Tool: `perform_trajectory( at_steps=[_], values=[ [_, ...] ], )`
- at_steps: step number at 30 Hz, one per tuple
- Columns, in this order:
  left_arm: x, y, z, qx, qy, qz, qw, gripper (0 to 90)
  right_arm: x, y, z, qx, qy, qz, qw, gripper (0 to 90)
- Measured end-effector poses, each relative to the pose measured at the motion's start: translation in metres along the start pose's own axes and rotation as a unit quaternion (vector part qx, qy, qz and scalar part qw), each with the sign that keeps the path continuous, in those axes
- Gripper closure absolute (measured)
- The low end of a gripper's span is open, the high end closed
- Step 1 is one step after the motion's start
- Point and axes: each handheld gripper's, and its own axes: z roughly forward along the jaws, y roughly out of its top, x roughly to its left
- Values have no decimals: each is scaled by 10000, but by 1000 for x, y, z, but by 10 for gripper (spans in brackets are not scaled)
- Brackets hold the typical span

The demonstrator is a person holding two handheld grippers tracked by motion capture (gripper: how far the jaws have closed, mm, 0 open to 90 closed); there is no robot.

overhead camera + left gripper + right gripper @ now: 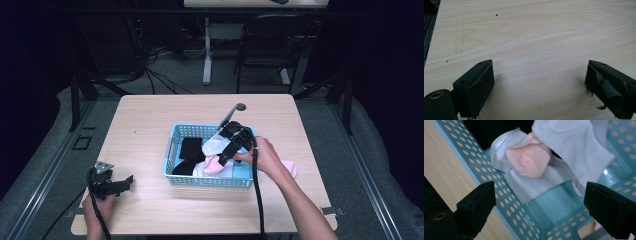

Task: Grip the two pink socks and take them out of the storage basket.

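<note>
Black blocky right gripper (537, 205), jaws spread, hovers over a soft pink sock (527, 160) in the perforated plastic basket (499, 195).

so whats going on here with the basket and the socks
A person works at a wooden table with a gripper in each hand. The right gripper is inside a blue perforated basket holding black, white and pink socks. Its fingers stand open above a pink sock lying on white ones, gripping nothing. Another pink sock lies on the table just right of the basket. The left gripper rests open near the table's front left corner, over bare wood.
</note>
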Motion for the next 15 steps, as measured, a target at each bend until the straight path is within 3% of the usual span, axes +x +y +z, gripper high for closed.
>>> perform_trajectory(
  at_steps=[3,8,10,12,15],
  values=[
    [0,0,0,3,-1,-6,10000,87,4,8,19,125,115,10,9999,135],
    [0,0,0,4,-1,-6,10000,87,3,14,31,307,175,18,9994,185],
    [0,0,0,-3,1,-2,10000,87,0,17,41,397,248,185,9987,258],
    [0,0,0,2,-1,-8,10000,87,-2,18,43,453,234,177,9985,289],
    [0,0,0,1,-3,0,10000,87,-5,21,49,494,260,270,9981,418]
  ],
)
